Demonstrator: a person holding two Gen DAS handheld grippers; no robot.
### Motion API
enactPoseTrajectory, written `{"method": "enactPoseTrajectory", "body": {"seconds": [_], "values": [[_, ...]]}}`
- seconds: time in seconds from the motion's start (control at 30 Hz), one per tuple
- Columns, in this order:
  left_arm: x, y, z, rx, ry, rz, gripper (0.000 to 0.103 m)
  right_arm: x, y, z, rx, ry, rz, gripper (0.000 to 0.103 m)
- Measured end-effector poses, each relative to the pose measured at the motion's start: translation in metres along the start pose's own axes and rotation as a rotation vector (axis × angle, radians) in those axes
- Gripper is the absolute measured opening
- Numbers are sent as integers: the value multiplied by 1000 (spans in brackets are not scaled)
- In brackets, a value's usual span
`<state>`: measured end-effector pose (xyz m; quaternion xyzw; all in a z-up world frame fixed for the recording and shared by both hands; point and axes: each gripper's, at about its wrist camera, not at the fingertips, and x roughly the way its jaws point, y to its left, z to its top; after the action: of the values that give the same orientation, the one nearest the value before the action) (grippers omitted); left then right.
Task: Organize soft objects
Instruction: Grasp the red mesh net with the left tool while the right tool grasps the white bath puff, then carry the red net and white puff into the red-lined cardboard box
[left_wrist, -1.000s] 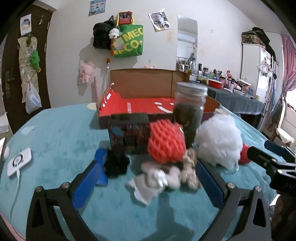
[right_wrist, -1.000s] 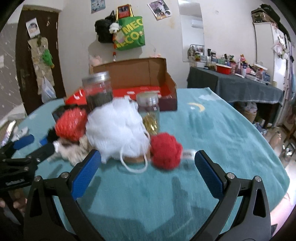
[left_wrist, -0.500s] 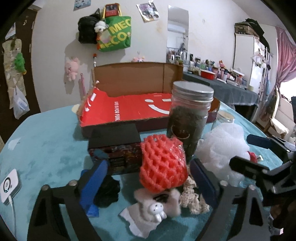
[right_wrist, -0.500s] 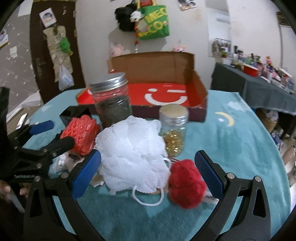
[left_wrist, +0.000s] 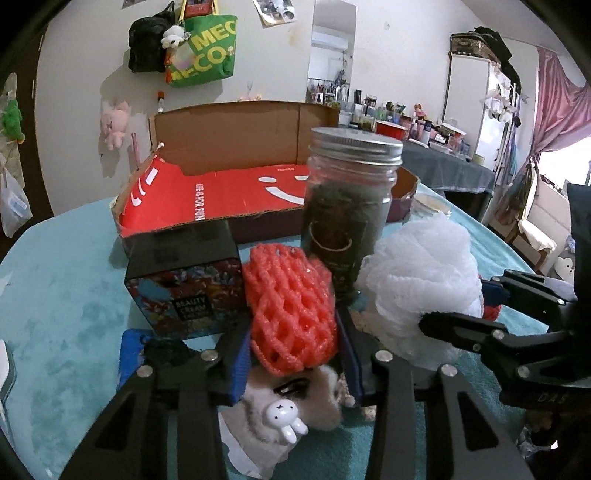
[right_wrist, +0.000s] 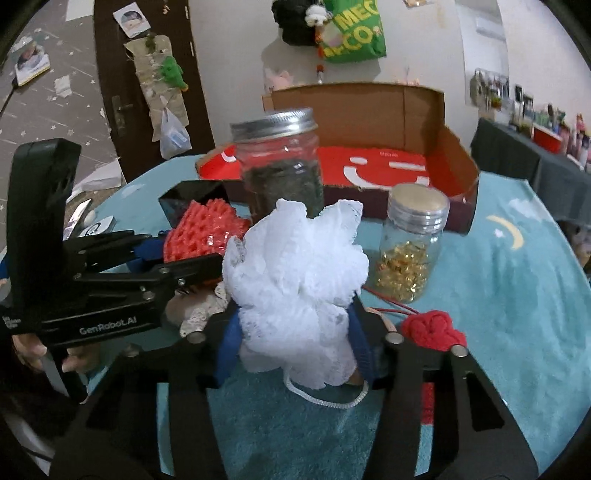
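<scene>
Jars are the worry here. Left gripper (left_wrist: 293, 354) is pinching the orange foam net (left_wrist: 291, 310), right gripper (right_wrist: 295, 354) is pinching the white bath pouf (right_wrist: 295, 277), both mid-table in the clutter, in front of the red cardboard box (right_wrist: 458, 173). The tall dark jar (left_wrist: 347, 206) stands touching the net from behind, and the small gold jar (right_wrist: 410, 243) sits just beside the pouf. Lift sloppily and either could tip. The pouf's cord loop (right_wrist: 328, 400) dangles too, and might snag the red knot (right_wrist: 432, 328).
</scene>
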<state>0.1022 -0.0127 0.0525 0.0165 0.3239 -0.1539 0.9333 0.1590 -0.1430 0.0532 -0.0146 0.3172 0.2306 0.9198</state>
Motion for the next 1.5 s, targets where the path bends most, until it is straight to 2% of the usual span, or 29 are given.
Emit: {"method": "enactPoseTrajectory", "body": {"seconds": [0.27, 0.6, 0.97, 1.23, 1.5], "values": [[-19, 3, 2, 13, -45, -2, 43, -13, -2, -1, 20, -59, -12, 34], [-41, 10, 18, 22, -116, 8, 43, -43, -8, 5, 37, -170, 3, 32], [-55, 21, 53, 97, -194, 27, 43, -73, -21, 37, 17, -260, -32, 32], [-47, 27, 84, 170, -176, -6, 43, -71, -36, 78, -41, -245, -48, 32], [-25, 38, 125, 235, -90, -34, 43, -53, -50, 131, -103, -178, -59, 32]]}}
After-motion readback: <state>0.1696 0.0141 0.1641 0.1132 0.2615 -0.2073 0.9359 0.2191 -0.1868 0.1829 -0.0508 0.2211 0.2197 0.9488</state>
